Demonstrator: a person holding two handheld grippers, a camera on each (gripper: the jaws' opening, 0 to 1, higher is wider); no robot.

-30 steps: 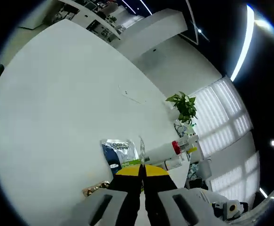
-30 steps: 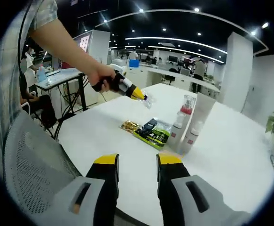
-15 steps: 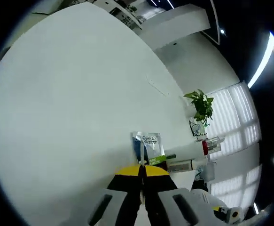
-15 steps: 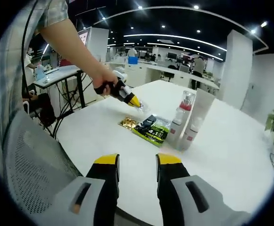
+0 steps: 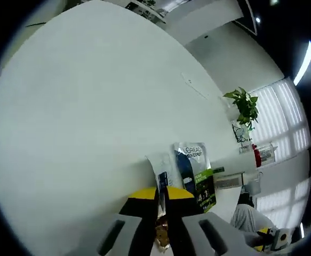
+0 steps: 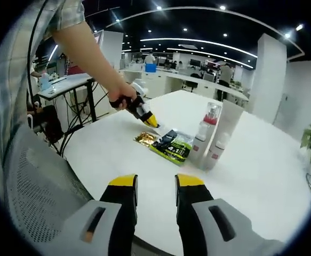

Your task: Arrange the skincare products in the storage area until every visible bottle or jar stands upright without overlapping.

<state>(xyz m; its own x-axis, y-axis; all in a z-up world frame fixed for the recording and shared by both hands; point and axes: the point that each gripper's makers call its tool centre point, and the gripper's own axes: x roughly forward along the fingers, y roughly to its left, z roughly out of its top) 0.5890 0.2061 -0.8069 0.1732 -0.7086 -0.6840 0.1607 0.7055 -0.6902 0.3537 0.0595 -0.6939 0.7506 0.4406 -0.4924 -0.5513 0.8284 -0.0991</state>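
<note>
1. My left hand-held gripper (image 5: 162, 198) pinches a clear sachet (image 5: 160, 170), low over the desk (image 5: 80, 106) beside the flat green packet (image 6: 172, 145).
2. My right hand-held gripper (image 6: 150, 186) hangs spread, holding nothing.
3. The pump bottle (image 6: 204, 134) and tubes (image 6: 227, 130) stand upright; I judge the sachets remain unsorted.

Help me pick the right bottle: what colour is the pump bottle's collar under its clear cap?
Red, on the pump bottle; clearest in the right gripper view.
</note>
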